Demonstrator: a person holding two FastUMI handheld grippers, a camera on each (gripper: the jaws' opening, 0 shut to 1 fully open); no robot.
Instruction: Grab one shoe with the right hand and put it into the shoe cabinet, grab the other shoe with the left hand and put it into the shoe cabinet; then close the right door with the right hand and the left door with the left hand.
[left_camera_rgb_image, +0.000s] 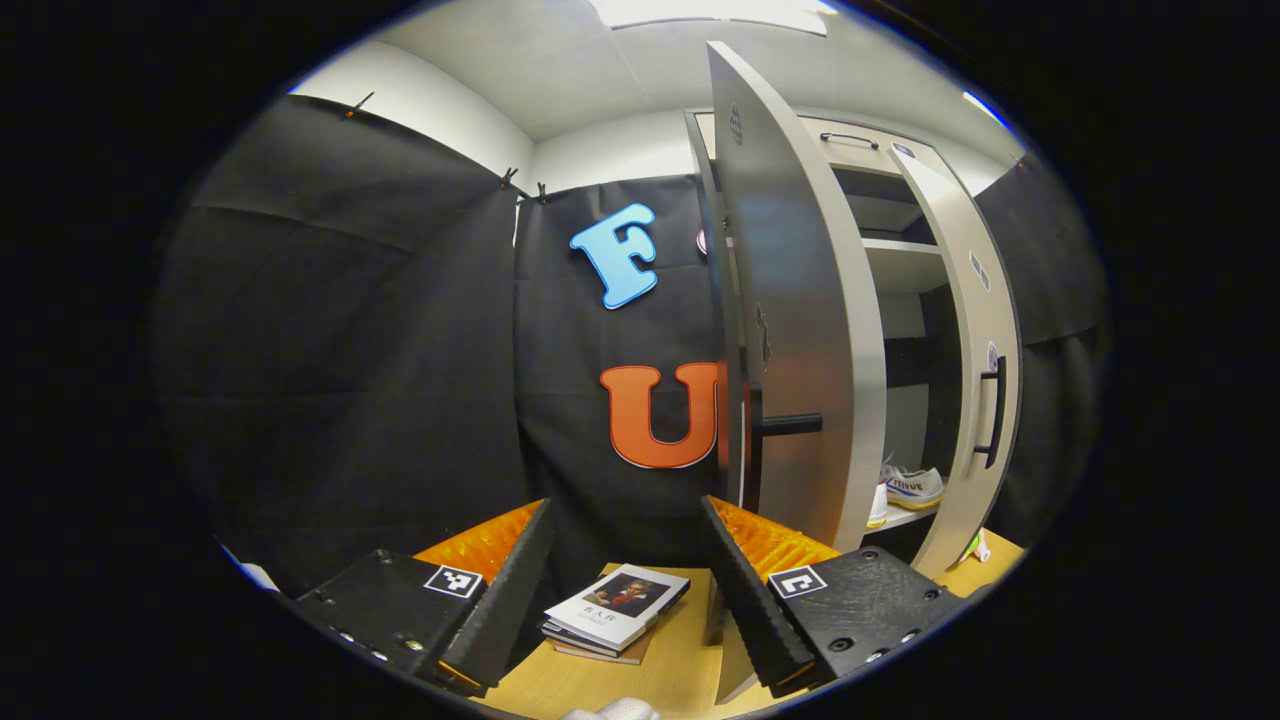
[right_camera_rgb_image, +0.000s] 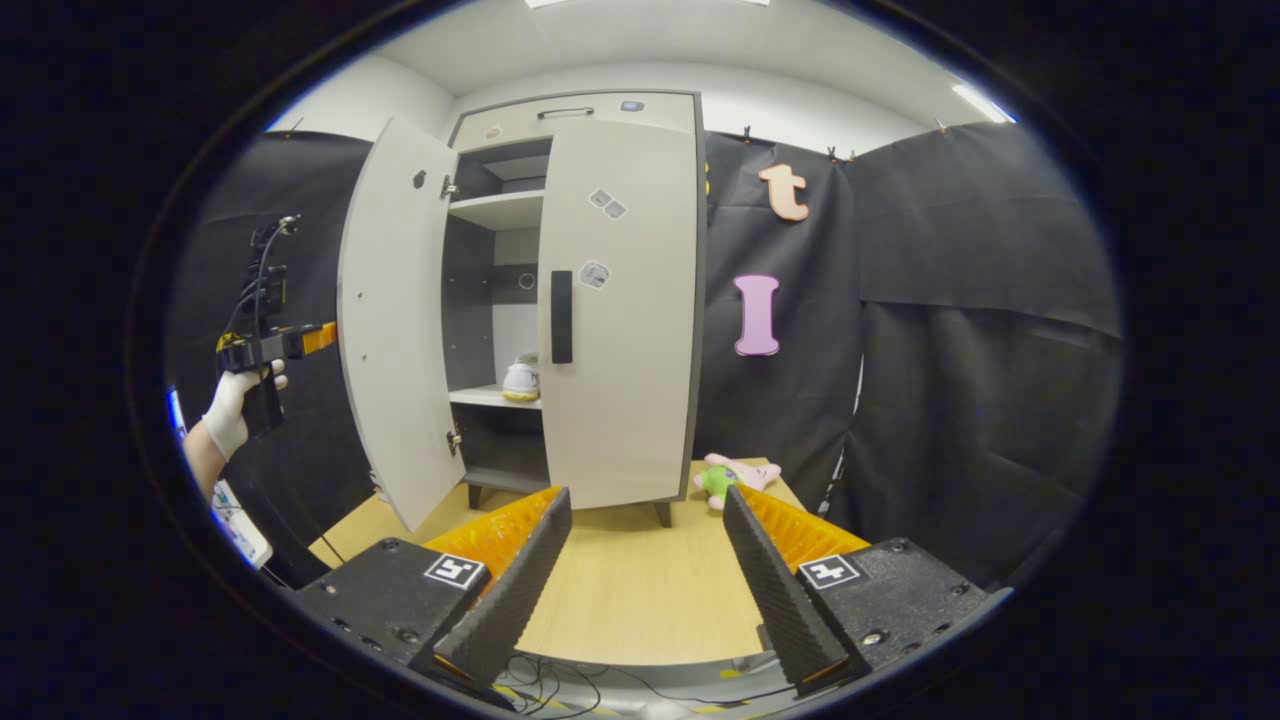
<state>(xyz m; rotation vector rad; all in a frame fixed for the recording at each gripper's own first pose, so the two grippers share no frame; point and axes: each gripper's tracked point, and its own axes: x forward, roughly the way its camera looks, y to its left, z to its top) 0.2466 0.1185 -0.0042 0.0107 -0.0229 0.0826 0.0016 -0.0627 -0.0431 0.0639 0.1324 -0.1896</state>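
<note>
The pale shoe cabinet (right_camera_rgb_image: 575, 110) stands at the back of the wooden table. White shoes (left_camera_rgb_image: 912, 487) rest on its lower shelf (right_camera_rgb_image: 495, 398); one shoe (right_camera_rgb_image: 521, 380) shows through the gap. The left door (right_camera_rgb_image: 385, 320) hangs wide open, and I see it edge-on, close ahead (left_camera_rgb_image: 800, 330), with its dark handle (left_camera_rgb_image: 790, 422). The right door (right_camera_rgb_image: 620, 300) looks shut or nearly shut, handle (right_camera_rgb_image: 561, 317) facing me. My left gripper (left_camera_rgb_image: 625, 600) is open and holds nothing; a gloved hand (right_camera_rgb_image: 232, 410) holds it (right_camera_rgb_image: 300, 342) just outside the left door. My right gripper (right_camera_rgb_image: 645, 590) is open over the table, well back from the cabinet.
A small stack of books (left_camera_rgb_image: 615, 612) lies on the table below my left gripper. A pink and green plush toy (right_camera_rgb_image: 730, 475) sits by the cabinet's right foot. Black cloth walls close the booth on both sides. Cables run along the table's near edge (right_camera_rgb_image: 560, 680).
</note>
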